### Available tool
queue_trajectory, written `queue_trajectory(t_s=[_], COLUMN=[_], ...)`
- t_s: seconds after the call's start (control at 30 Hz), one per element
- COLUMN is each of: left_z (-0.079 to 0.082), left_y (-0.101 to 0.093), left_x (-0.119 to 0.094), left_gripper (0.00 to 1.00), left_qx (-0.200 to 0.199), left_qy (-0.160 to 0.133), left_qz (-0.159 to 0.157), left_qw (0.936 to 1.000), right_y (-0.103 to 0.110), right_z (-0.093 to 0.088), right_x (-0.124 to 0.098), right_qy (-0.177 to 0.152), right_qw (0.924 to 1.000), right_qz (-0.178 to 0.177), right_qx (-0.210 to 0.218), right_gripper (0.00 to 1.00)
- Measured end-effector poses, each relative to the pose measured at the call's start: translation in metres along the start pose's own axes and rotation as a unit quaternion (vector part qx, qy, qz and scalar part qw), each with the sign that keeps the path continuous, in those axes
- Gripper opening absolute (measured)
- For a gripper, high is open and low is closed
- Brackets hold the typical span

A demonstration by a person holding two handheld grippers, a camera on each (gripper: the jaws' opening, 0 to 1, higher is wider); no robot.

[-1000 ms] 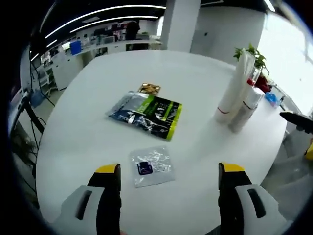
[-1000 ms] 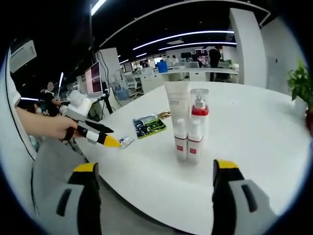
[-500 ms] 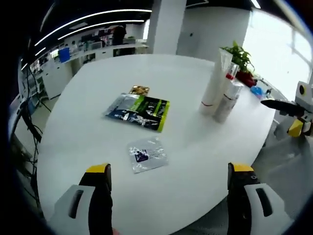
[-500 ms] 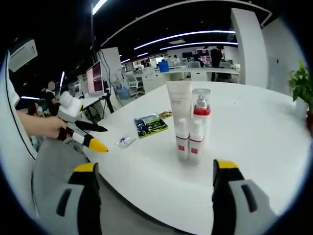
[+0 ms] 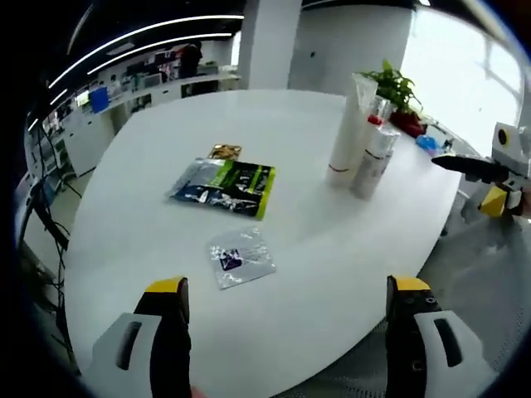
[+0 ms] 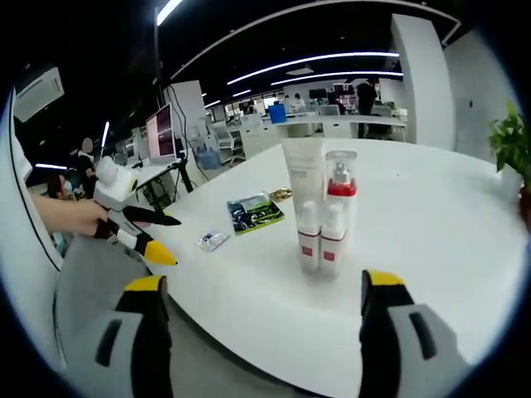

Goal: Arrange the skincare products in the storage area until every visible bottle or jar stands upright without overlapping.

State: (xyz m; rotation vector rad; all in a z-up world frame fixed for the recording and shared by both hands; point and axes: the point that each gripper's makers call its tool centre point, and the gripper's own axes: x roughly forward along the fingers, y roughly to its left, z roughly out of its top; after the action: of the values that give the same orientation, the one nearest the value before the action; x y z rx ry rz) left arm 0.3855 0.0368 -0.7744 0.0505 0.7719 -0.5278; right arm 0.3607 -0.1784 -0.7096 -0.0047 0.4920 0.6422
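Both the left gripper (image 5: 286, 308) and right gripper (image 6: 259, 308) hang spread wide, holding nothing.

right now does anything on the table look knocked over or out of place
Nothing is knocked over. The tall tube, pump bottle and two small bottles stand upright together. Only the sachets and a clear packet lie flat nearby.

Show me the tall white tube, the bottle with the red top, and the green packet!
Tall white plastic tube (image 6: 303, 170): right gripper view, on its upper body.
Clear bottle with red top (image 6: 339, 187): right gripper view, on the red part.
Green and black flat packet (image 5: 242, 180): left gripper view, on its middle.
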Motion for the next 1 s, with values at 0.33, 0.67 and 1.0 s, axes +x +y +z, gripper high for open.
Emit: queue_trajectory(t_s=[0.33, 0.67, 1.0], left_z=[0.009, 0.034, 0.06], left_y=[0.008, 0.008, 0.011], left_x=[0.006, 0.033, 0.07], left_gripper=[0.97, 0.97, 0.97], left_qx=[-0.043, -0.073, -0.091], left_qy=[-0.002, -0.001, 0.015], left_qz=[0.008, 0.019, 0.033], left_qw=[0.999, 0.9971, 0.9952], right_y=[-0.001, -0.004, -0.006], right_z=[-0.001, -0.001, -0.003], right_x=[0.0, 0.0, 0.001], right_qy=[0.002, 0.003, 0.007], right_qw=[1.0, 0.9999, 0.9998], right_qz=[-0.002, -0.006, -0.012], right_qx=[0.002, 0.01, 0.012], right_gripper=[0.96, 0.96, 0.96])
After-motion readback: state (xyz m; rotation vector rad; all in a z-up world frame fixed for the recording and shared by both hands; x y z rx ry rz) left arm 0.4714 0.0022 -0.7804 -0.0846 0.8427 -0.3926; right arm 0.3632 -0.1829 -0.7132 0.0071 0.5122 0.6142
